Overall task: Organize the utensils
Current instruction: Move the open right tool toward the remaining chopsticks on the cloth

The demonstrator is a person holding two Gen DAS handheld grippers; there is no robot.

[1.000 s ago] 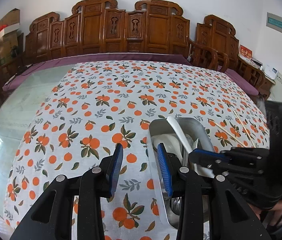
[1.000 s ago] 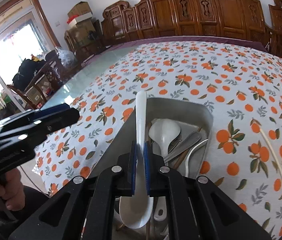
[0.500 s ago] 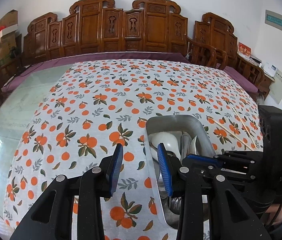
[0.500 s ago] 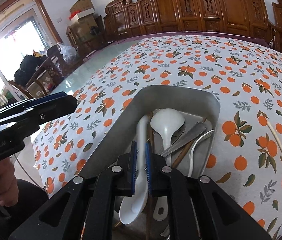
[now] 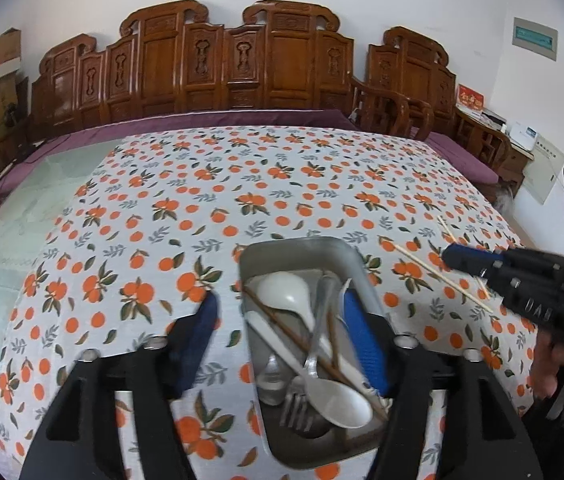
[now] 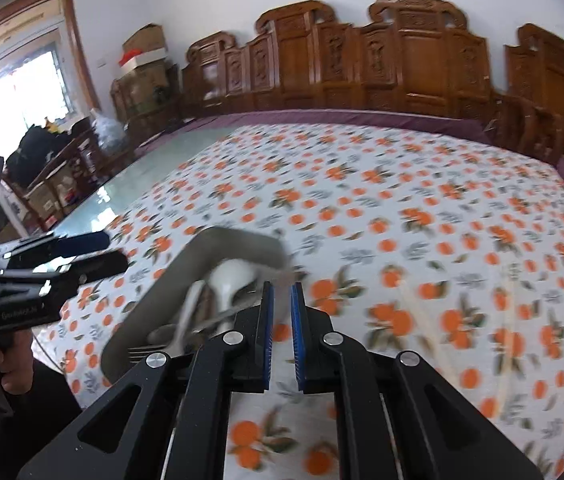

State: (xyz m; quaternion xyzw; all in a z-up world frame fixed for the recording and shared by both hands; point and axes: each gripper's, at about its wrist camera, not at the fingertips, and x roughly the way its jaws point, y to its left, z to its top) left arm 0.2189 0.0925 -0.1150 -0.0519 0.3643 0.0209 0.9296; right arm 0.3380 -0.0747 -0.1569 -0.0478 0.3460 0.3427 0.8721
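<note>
Release is the news here: the white spoon (image 5: 322,384) that the right gripper (image 6: 280,334) pinched a second ago now lies loose in the metal tray (image 5: 356,264), bowl nearest the left gripper (image 5: 282,340), crossing a fork (image 5: 306,372) and brown chopsticks (image 5: 302,340). The right gripper has swung off to the tray's right, its blue pads a narrow gap apart with nothing between them; its view is blurred by motion. The left gripper's jaws stand wide apart and empty, straddling the tray's left wall, one finger (image 5: 364,344) inside among the utensils and the other out over the tablecloth (image 5: 241,184). Pale chopsticks (image 5: 442,280) lie on the cloth just ahead of the right gripper, probably the next thing to gather.
</note>
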